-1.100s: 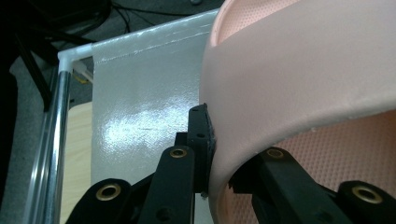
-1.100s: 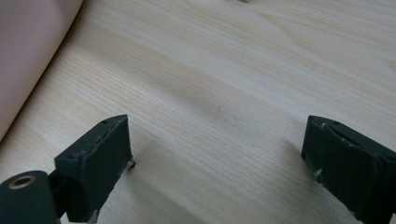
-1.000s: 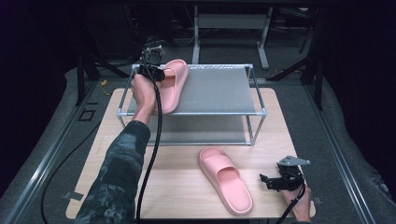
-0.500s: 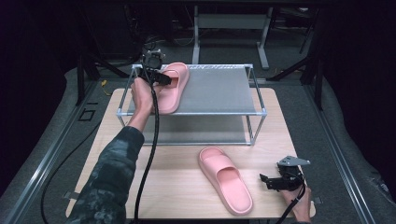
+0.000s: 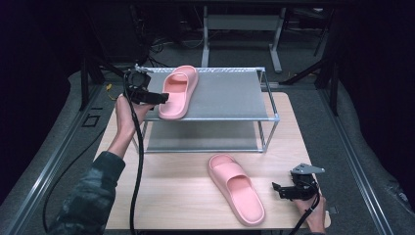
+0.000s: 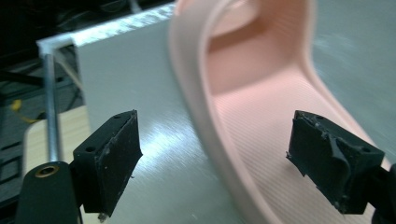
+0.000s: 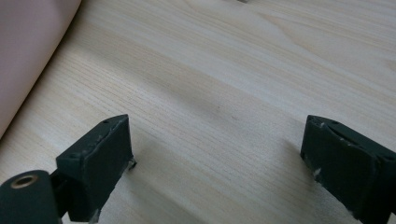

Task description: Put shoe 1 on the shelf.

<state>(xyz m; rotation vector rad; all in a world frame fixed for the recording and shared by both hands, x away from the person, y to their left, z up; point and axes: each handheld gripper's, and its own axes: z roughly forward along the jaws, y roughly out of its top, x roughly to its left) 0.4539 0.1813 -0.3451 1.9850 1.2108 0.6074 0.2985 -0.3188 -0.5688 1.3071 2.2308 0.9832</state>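
One pink slipper (image 5: 177, 91) sits at the upper-left edge of the rack's top shelf (image 5: 230, 95), left gripper (image 5: 157, 97) fingers wide around its heel, so a nudge could knock it off; right gripper (image 5: 279, 190) idles wide open, lower right.

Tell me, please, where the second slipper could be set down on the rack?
The top shelf is bare to the right of the pink slipper, out to the right rail. Its left end is crowded by that slipper and the left gripper.
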